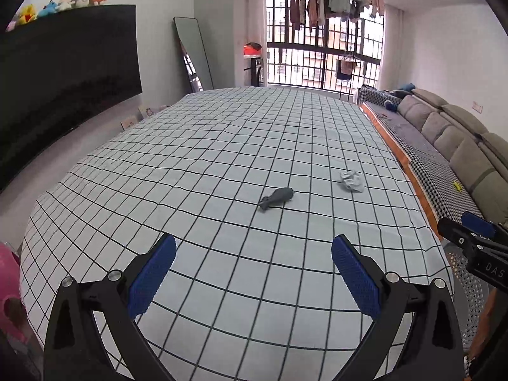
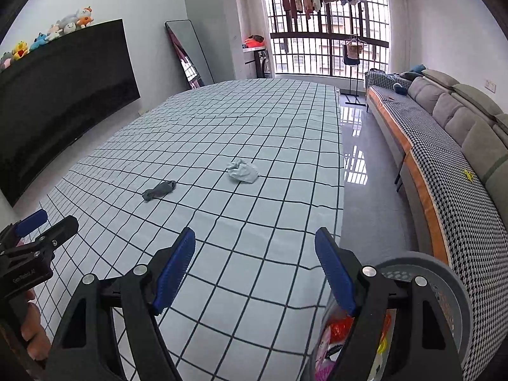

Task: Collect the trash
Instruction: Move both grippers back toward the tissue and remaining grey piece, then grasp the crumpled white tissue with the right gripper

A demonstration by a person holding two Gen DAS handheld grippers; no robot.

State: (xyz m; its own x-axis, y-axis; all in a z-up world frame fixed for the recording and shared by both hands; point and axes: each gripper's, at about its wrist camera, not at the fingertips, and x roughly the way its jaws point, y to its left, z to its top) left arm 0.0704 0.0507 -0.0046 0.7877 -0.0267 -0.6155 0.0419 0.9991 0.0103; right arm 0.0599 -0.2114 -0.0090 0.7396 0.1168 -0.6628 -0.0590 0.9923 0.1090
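On the checked tablecloth (image 1: 222, 165), two trash items lie apart: a dark grey crumpled scrap (image 1: 275, 198) nearer the cloth's middle, and a white crumpled wad (image 1: 351, 181) toward the cloth's sofa-side edge. Neither is touched. Left gripper (image 1: 253, 273) hangs over the near end of the cloth, jaws spread wide, nothing between the pads. Right gripper (image 2: 255, 274) likewise wide apart and empty, over the near sofa-side corner of the cloth. Grey perforated bin (image 2: 444, 273) stands just beside that corner, coloured wrappers already inside. Judgement: approach step, no pick begun. Next move calls for reaching forward along the cloth, lowering one gripper over a scrap, and closing on it.
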